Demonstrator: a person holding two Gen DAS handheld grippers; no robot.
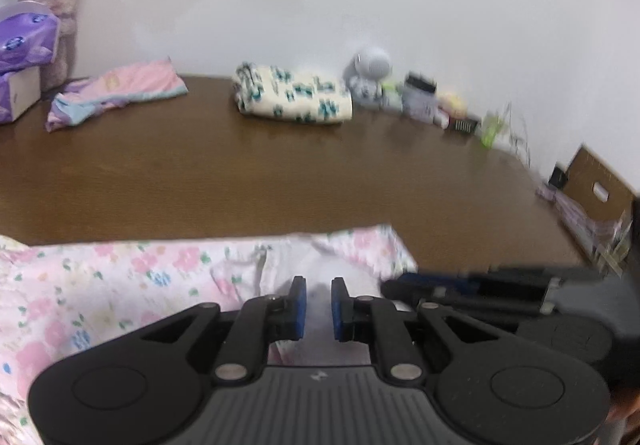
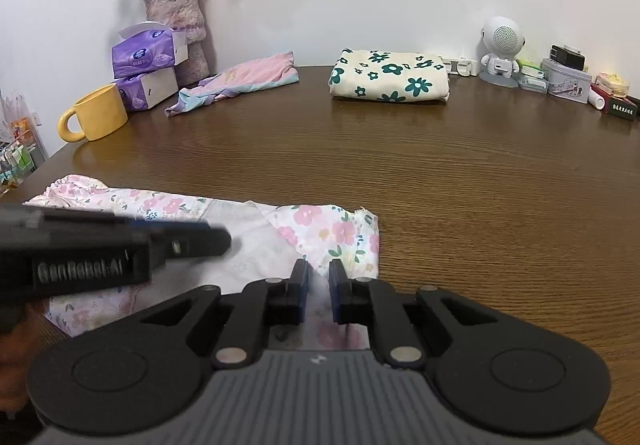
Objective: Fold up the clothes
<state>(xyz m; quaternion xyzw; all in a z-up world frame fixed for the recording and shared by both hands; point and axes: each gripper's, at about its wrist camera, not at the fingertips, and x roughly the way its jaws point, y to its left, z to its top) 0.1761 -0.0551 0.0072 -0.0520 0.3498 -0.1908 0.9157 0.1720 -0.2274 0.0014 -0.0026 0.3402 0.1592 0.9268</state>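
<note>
I see the pink floral garment [image 2: 208, 229] spread flat at the lower left of the right wrist view, on the brown table [image 2: 460, 173]. My right gripper [image 2: 319, 277] sits low centre, jaws narrow, white cloth showing in the slim gap; whether it pinches I cannot tell. My left gripper [image 1: 319, 295] matches it, jaws narrow over the same garment, grip likewise unclear.

The left gripper [image 1: 319, 285] and the right gripper [image 2: 319, 267] look alike — black linkage arms on silver pivot pins, round black side housings, a ribbed grey plate at six o'clock bearing a small white mark. The fingers [image 1: 298, 307] carry blue pads. White lettering — "GenRobot.AI" — runs along the left gripper's black body.
</note>
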